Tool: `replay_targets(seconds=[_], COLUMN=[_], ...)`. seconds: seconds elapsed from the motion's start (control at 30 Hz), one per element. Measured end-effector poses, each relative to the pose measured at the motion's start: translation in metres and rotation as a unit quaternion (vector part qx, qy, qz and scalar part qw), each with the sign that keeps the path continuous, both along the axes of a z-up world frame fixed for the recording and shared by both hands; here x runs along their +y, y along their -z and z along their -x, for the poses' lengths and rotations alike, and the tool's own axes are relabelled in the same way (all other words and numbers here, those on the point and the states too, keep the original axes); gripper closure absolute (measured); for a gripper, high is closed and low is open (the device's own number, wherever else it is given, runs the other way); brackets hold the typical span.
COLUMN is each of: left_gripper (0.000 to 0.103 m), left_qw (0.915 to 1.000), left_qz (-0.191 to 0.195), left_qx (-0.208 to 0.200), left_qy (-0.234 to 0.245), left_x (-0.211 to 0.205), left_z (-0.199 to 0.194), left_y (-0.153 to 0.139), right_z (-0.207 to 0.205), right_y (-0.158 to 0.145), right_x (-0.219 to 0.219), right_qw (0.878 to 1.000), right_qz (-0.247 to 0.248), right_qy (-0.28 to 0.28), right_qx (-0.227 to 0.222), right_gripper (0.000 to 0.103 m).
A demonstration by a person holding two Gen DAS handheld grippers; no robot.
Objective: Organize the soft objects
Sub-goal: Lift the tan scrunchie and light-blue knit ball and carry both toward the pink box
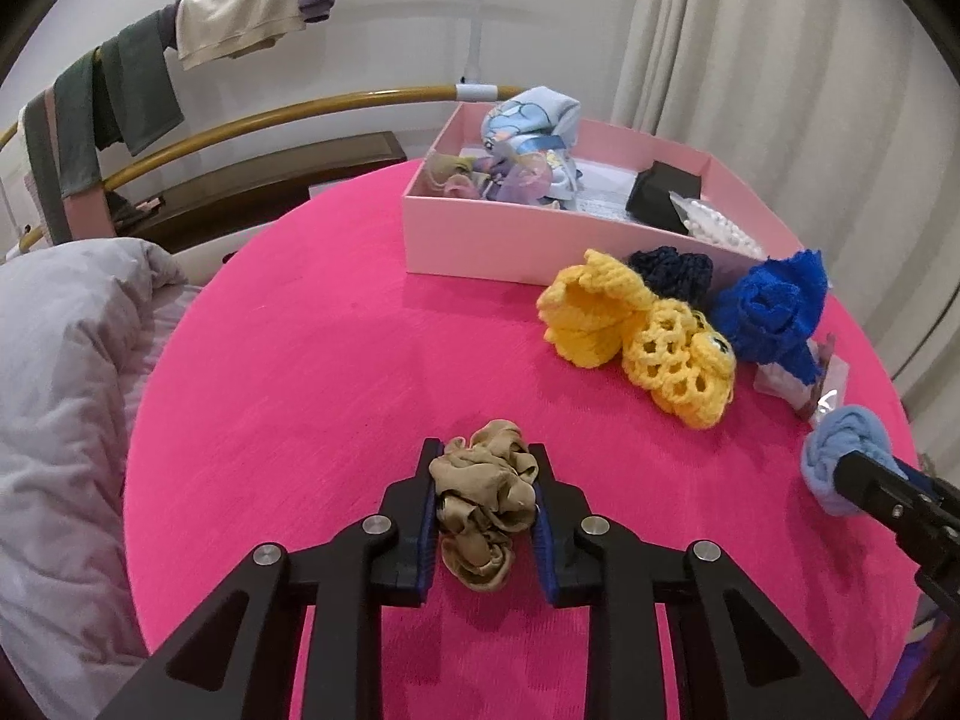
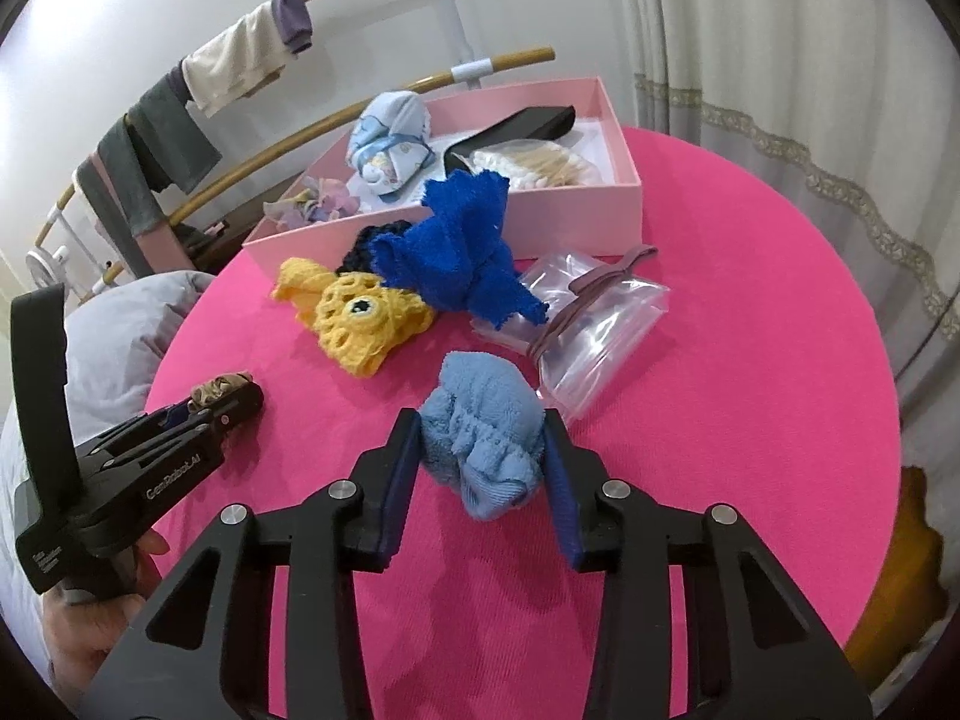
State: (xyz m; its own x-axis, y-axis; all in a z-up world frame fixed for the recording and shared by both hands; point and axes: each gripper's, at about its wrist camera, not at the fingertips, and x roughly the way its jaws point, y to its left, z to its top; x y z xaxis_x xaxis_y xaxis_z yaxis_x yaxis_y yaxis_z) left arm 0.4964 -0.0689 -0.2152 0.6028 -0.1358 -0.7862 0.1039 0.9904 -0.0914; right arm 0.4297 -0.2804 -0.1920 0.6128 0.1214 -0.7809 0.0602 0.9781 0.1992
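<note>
Tan scrunchie (image 1: 485,507) sits clamped in our left gripper (image 1: 485,474), light-blue cloth (image 2: 480,444) in our right gripper (image 2: 483,456); pink box (image 1: 480,234) lies far ahead.

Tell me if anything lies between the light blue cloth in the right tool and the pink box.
Yes. The yellow crochet piece, the royal blue cloth and a clear plastic bag lie on the pink table between the light blue cloth and the pink box. Carrying it above them looks feasible.
</note>
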Motion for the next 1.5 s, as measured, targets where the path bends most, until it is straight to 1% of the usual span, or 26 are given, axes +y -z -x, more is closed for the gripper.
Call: replay_targets(seconds=[0.37,0.7,0.93,1.1,1.23,1.37,1.5], left_gripper=[0.081,0.081,0.081,0.081,0.081,0.081,0.081], left_qw=[0.9997,0.9989,0.9982,0.9979,0.9972,0.9962,0.9944], left_qz=[-0.001,-0.01,-0.013,-0.015,-0.015,-0.013,-0.013], left_qx=[-0.022,-0.045,-0.058,-0.063,-0.072,-0.085,-0.105], left_qy=[0.003,0.005,0.005,0.006,0.007,0.008,0.008], left_x=[0.001,0.002,0.003,0.0,0.0,-0.002,-0.004], left_z=[0.042,0.076,0.086,0.087,0.088,0.081,0.068], left_y=[-0.034,-0.065,-0.079,-0.083,-0.092,-0.104,-0.121], right_z=[0.017,0.03,0.034,0.035,0.035,0.029,0.014], right_y=[-0.015,-0.027,-0.034,-0.036,-0.041,-0.056,-0.076], right_x=[0.017,0.015,0.014,0.014,0.015,0.014,0.013], right_qw=[1.0,0.999,0.999,0.999,0.998,0.998,0.996], right_qz=[-0.004,-0.004,-0.004,-0.006,-0.008,-0.004,0.003], right_qy=[-0.02,-0.019,-0.02,-0.022,-0.026,-0.033,-0.042], right_qx=[-0.017,-0.032,-0.04,-0.042,-0.048,-0.062,-0.082], right_gripper=[0.066,0.066,0.066,0.066,0.066,0.066,0.066])
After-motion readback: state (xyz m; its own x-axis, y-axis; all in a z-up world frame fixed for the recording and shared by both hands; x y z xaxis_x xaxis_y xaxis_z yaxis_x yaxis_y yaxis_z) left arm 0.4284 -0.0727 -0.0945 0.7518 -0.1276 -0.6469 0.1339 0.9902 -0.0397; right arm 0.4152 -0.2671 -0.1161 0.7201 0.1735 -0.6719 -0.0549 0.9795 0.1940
